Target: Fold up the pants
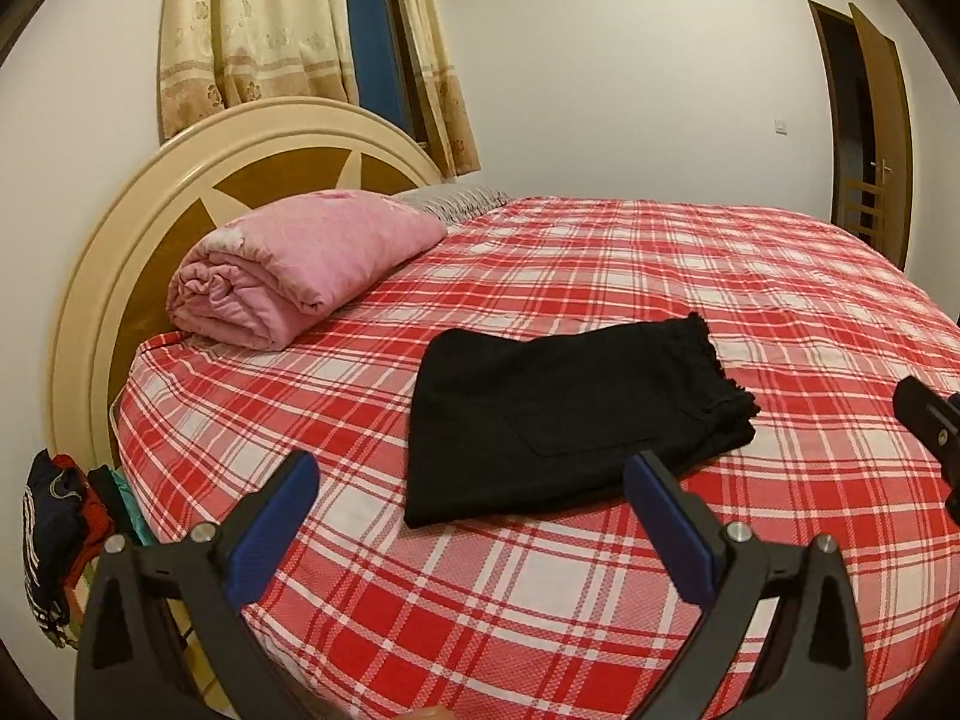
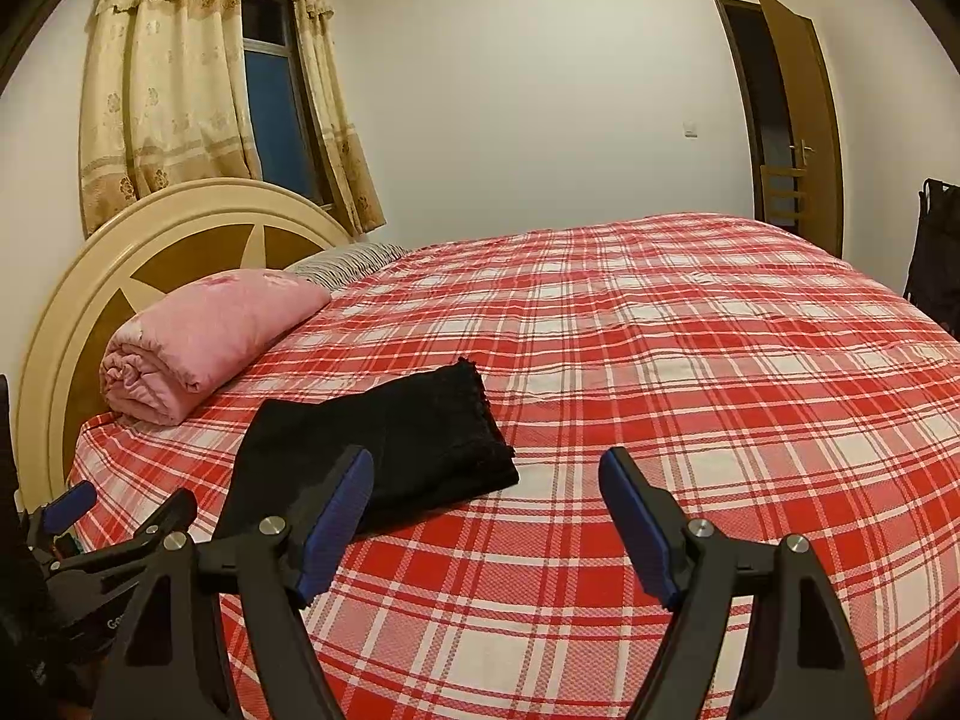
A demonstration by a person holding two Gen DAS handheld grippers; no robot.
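The black pants lie folded into a flat rectangle on the red plaid bed, a back pocket facing up and frayed hems at the far right. They also show in the right wrist view. My left gripper is open and empty, held just short of the pants' near edge. My right gripper is open and empty, to the right of the pants and above the bed. The right gripper also shows at the right edge of the left wrist view; the left gripper shows at the lower left of the right wrist view.
A rolled pink quilt lies by the round headboard, with a striped pillow behind it. Clothes are piled off the bed's left side. An open door and a dark chair stand at the right.
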